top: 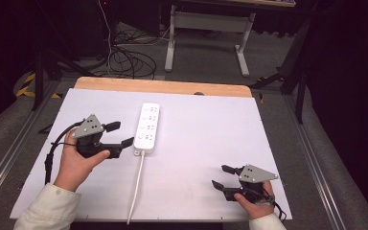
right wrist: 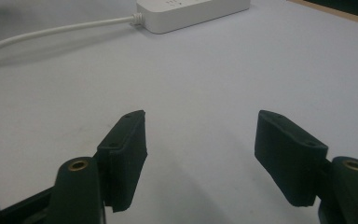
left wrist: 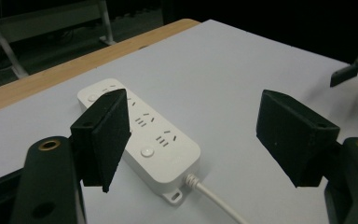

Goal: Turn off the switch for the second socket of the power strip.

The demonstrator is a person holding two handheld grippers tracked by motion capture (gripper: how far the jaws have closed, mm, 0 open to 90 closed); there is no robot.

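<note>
Left claw (top: 117, 134) sits in the person's left hand (top: 76, 163) over the white sheet (top: 196, 143), its two black jaws spread wide with nothing between them. Just off its jaw tips, to the person's right, lies the white power strip (top: 146, 128); the nearer tip looks to be very close to the strip's near corner, though from above I cannot tell whether it touches. In the left gripper view the same strip (left wrist: 140, 135) lies ahead of the jaws and partly behind the left-hand one, sockets facing up, with a round button near its close end and its white cord (left wrist: 214, 198) running out toward the bottom of the view.

Right claw (top: 224, 176), held in the right hand (top: 254, 201) near the sheet's front right corner, is also wide open and holds nothing (its grey three-cornered plate faces up). It points toward the left claw, well apart from it. From the right gripper view the bare sheet (right wrist: 205, 84) lies between and ahead of its jaws, and the strip's end (right wrist: 191, 11) with the cord (right wrist: 51, 35) is far ahead, at the top of the view.

Beyond the sheet, a strip of the wooden table edge (top: 163, 86) shows, then dark floor with loose cables (top: 124, 60).
</note>
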